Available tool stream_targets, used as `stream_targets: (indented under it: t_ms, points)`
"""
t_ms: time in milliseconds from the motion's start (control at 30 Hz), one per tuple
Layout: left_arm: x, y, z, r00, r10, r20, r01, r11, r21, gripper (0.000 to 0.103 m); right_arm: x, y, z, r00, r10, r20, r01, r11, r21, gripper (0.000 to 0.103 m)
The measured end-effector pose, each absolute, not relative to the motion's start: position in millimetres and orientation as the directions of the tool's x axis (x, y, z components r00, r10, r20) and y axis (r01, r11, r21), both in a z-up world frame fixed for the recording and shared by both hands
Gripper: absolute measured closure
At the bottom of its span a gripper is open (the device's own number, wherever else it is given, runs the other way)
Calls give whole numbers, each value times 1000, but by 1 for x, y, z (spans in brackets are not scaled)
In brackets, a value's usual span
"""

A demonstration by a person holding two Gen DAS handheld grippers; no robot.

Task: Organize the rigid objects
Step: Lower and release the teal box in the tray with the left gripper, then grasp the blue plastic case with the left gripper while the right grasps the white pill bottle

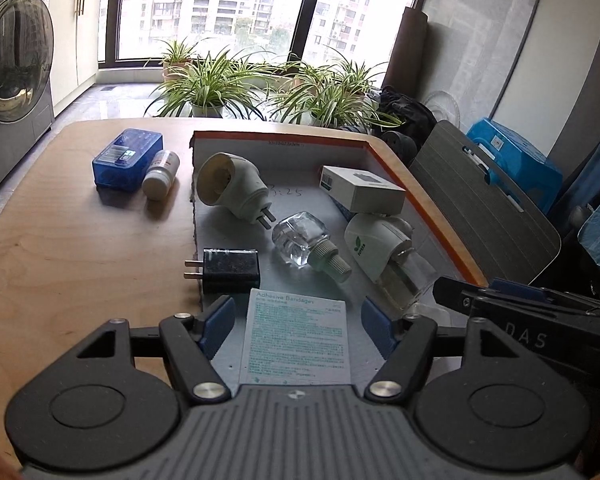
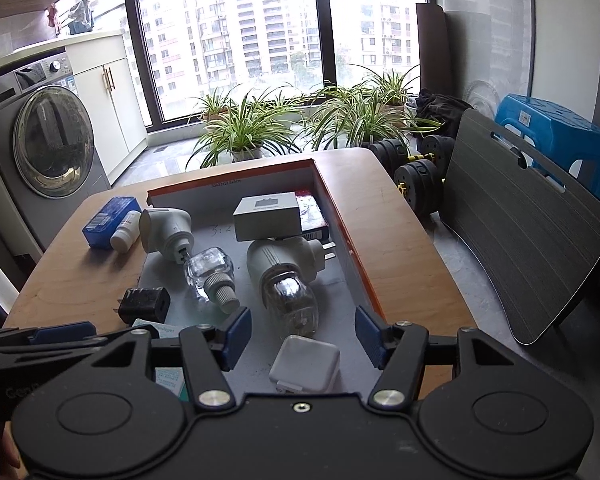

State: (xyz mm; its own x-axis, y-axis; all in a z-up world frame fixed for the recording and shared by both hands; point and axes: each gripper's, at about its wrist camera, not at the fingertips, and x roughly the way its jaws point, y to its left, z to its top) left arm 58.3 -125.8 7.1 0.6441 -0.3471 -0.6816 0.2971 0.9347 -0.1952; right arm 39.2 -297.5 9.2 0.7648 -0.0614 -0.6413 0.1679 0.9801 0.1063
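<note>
Now both parted, gripping nothing: left gripper (image 1: 296, 320) over bandage packet (image 1: 296, 340), right gripper (image 2: 302, 336) over white charger (image 2: 305, 364), inside orange-rimmed box lid (image 2: 352, 240) on desk (image 1: 80, 248).

The bandage packet (image 1: 298, 340) went under the left gripper (image 1: 298, 322), so its near end was hidden. The white charger (image 2: 305, 364) was partly covered by the right gripper (image 2: 303, 336). The packet's small print was too tiny to read.
</note>
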Motion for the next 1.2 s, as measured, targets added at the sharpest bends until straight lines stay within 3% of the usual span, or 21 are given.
stream_targets:
  t_ms: [533,1200]
  points:
    - [70,-63,30,698,-218,-682,179,975,-129,9,50,-243,25,770,7,-639,62,994,85,24]
    - [103,12,39,730,-151,-667,85,988,-131,7,96,-165,37,750,129,-648,-115,991,64,23]
